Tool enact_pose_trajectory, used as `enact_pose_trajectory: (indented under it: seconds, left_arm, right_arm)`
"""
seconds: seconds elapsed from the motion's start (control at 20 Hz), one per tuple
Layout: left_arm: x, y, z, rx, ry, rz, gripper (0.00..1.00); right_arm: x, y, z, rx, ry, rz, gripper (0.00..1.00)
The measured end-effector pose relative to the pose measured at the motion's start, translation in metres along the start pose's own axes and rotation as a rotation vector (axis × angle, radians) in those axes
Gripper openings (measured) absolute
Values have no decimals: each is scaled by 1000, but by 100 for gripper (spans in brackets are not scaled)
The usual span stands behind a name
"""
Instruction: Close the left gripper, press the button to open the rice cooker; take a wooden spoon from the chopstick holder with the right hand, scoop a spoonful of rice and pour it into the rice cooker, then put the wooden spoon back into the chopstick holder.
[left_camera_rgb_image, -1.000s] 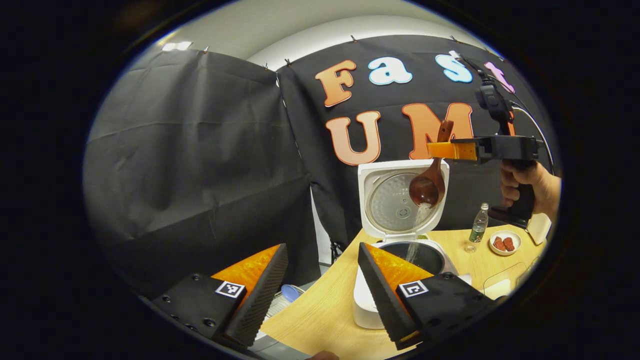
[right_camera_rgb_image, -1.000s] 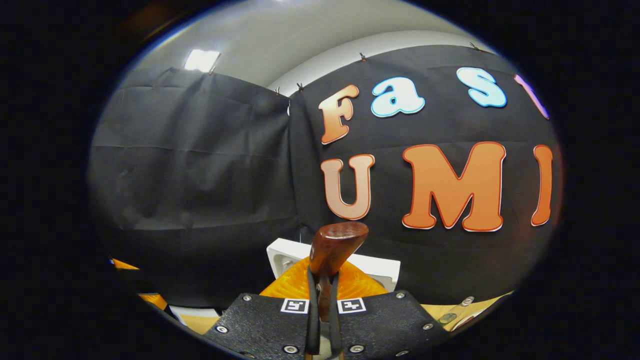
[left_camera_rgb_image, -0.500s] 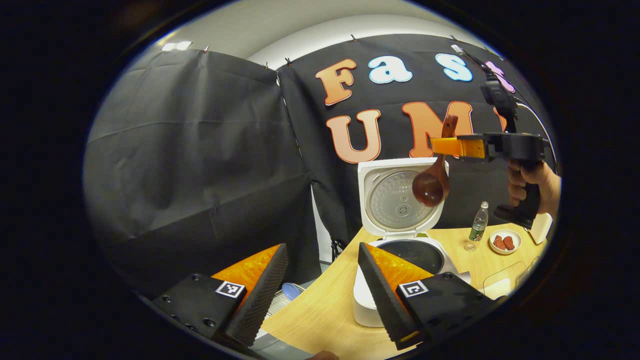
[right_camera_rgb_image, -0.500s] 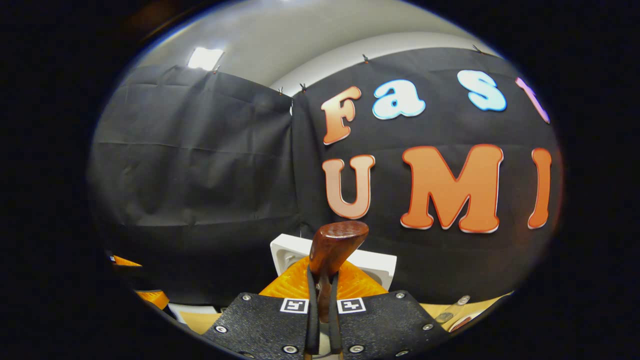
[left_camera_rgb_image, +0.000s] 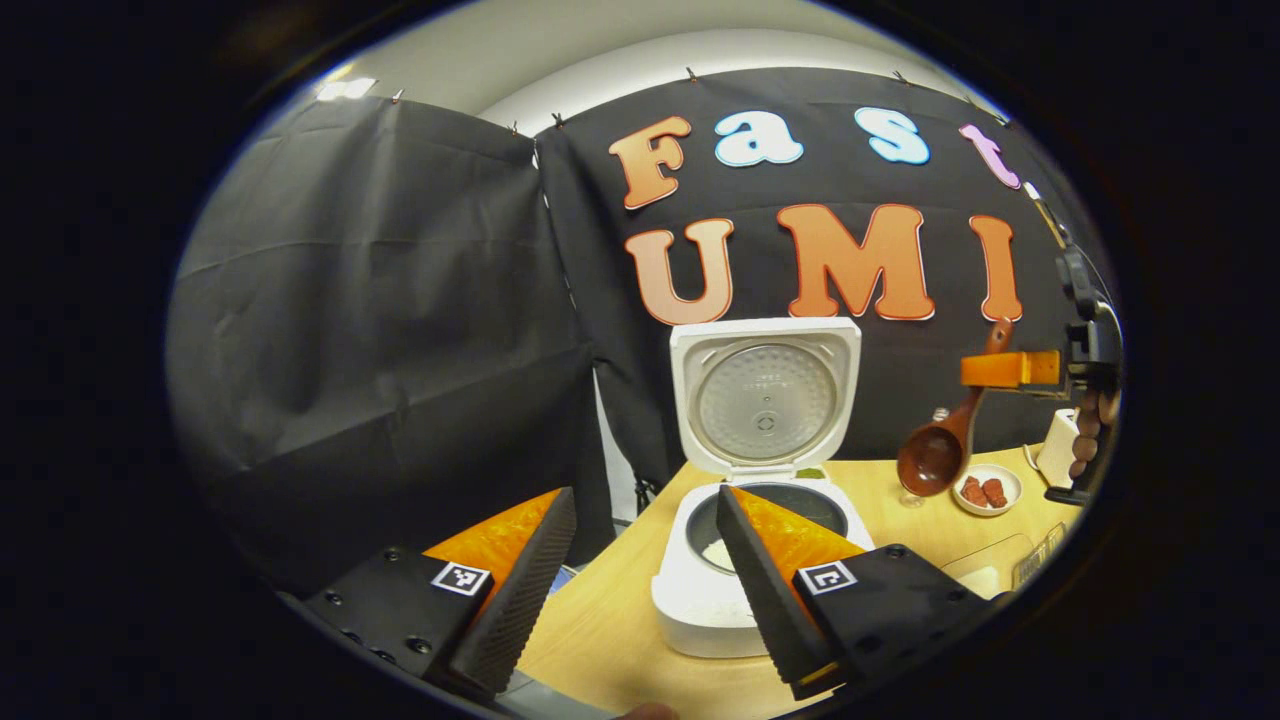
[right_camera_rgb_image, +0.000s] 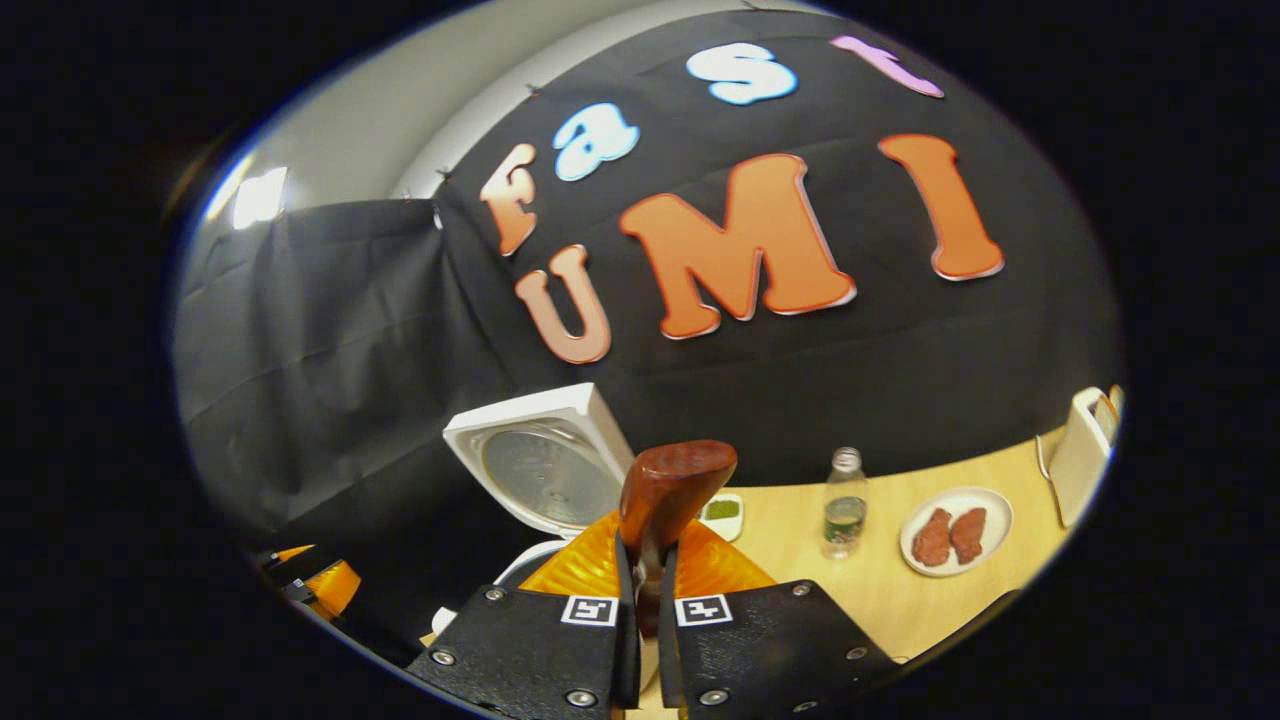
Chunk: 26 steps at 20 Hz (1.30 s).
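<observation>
Both grippers show: the left gripper (left_camera_rgb_image: 640, 590) hangs above the near table edge with its two fingers spread wide and nothing between them, while the right gripper (right_camera_rgb_image: 645, 600) has its fingers pressed together on the handle of the one wooden spoon (right_camera_rgb_image: 668, 495). One wooden table (left_camera_rgb_image: 620, 640) carries everything. One white rice cooker (left_camera_rgb_image: 720, 590) sits just ahead of the left gripper, its lid (left_camera_rgb_image: 765, 395) standing upright and a small heap of white rice (left_camera_rgb_image: 720, 552) lying in the dark inner pot. In the left gripper view the right gripper (left_camera_rgb_image: 1010, 369) is off to the cooker's right, above the table, with the spoon (left_camera_rgb_image: 940, 445) hanging bowl-down and tilted below it, clear of the pot. One white container (right_camera_rgb_image: 1080, 455) stands at the table's far right. One clear bottle (right_camera_rgb_image: 845, 505) stands beside one white plate (right_camera_rgb_image: 990, 505) holding two reddish pieces (right_camera_rgb_image: 950, 535). One little dish of something green (right_camera_rgb_image: 722, 510) lies by the cooker.
</observation>
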<state>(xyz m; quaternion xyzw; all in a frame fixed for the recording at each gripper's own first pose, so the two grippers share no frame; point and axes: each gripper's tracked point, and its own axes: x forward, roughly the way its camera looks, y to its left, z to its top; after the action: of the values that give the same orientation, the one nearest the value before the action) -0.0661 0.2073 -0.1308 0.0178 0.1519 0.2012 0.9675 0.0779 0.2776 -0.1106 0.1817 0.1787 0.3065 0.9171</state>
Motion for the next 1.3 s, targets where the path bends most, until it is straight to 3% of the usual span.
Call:
enact_pose_trajectory:
  seconds: [0.4,0.6,0.9,1.15,1.3]
  left_arm:
    - [-3,-76,4,-3,18,-115,96]
    - [-5,-104,7,1,30,-151,96]
    - [-9,-129,14,-11,38,-168,94]
    - [-12,-136,19,9,34,-159,94]
    - [-4,-131,31,-14,36,-156,94]
  right_arm:
    - [-119,-174,-26,161,34,-320,7]
    - [-166,-235,-33,244,21,-451,7]
    - [-203,-284,-73,262,57,-535,7]
    - [-197,-293,-123,307,137,-514,8]
    - [-194,-308,-125,357,109,-525,12]
